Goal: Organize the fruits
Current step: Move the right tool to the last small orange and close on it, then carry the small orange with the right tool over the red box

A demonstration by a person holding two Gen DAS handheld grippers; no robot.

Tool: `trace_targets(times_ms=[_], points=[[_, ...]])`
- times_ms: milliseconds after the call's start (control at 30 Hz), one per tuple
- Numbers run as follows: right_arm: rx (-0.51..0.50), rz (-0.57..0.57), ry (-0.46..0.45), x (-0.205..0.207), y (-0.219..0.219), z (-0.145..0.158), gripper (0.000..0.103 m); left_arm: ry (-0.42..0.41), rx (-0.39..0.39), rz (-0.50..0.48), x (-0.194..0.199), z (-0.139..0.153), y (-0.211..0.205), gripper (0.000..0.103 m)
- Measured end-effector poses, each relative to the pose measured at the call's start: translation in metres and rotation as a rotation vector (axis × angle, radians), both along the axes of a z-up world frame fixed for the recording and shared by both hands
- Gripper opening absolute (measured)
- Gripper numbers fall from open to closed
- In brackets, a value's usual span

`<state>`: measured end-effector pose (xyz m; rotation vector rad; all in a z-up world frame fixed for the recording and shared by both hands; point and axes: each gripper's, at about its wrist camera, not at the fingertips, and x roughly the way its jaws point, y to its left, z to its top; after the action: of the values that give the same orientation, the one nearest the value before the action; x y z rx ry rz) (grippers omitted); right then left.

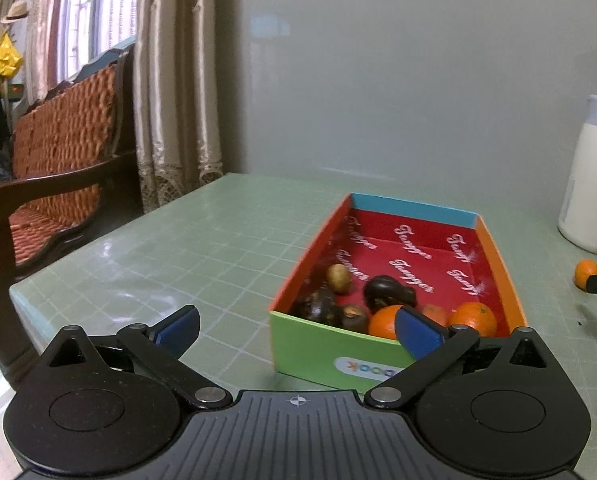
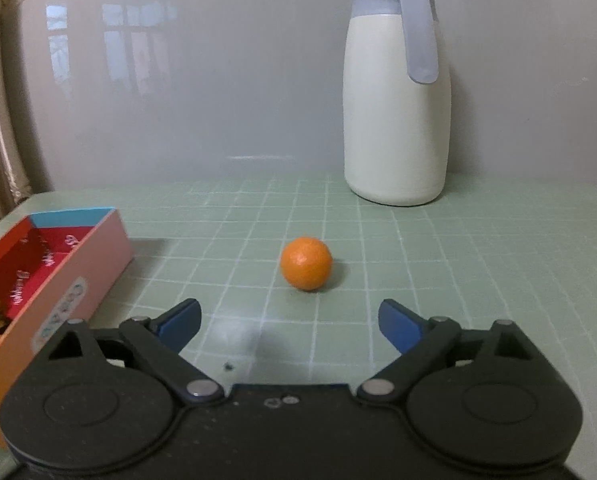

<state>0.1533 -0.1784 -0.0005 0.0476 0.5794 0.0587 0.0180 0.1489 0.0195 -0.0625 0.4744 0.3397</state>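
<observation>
Your right gripper [image 2: 288, 322] is spread wide w/ nothing in it, aimed at the loose orange [image 2: 306, 263], which sits alone on the green grid worktop [image 2: 478, 280], just ahead of the fingers [image 2: 398, 324] and a bit right of their centreline. Step in hand, as I read it: grab that orange and get it into the box [image 2: 74, 276] at left. Nudge right so the fruit sits mid-gap, come in low so the pads meet its widest part, then close gently; it's round and likely to roll or squirt out if you pinch high or off-centre. The white jug [image 2: 396, 100] stands well behind, so no clash there.

Your left gripper [image 1: 296, 326] is also wide open and empty, hovering at the box's green near end; other oranges [image 1: 472, 318] and dark fruits [image 1: 386, 292] lie at that end already. Keep it clear of the drop spot.

Writing: white script repeated on the red lining, approx "Temper", not sure. Green end label shows "book" upside down; rest hidden.
</observation>
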Motion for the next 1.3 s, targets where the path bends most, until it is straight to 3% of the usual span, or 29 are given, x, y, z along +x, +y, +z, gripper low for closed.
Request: trace_targets(times_ms=[100,400,600,867,1300], points=[[-0.027,-0.011,0.011,0.013,-0.002,-0.002,0.086,-0.002,-0.009,0.019,0.001,-0.002,0.006,0.103],[-0.049,-0.020,0.035,0.045,-0.007,-0.006,0.085,-0.004,-0.037,0.037,0.003,-0.006,0.016,0.103],[-0.050,-0.018,0.071,0.057,-0.008,-0.013,0.070,-0.005,-0.035,0.041,0.003,-0.006,0.017,0.103],[-0.046,-0.004,0.072,0.059,-0.005,-0.017,0.040,-0.005,-0.033,0.039,0.002,-0.006,0.017,0.103],[-0.045,0.032,0.031,0.045,-0.001,-0.007,0.036,0.002,-0.021,0.048,-0.003,-0.005,0.017,0.103]])
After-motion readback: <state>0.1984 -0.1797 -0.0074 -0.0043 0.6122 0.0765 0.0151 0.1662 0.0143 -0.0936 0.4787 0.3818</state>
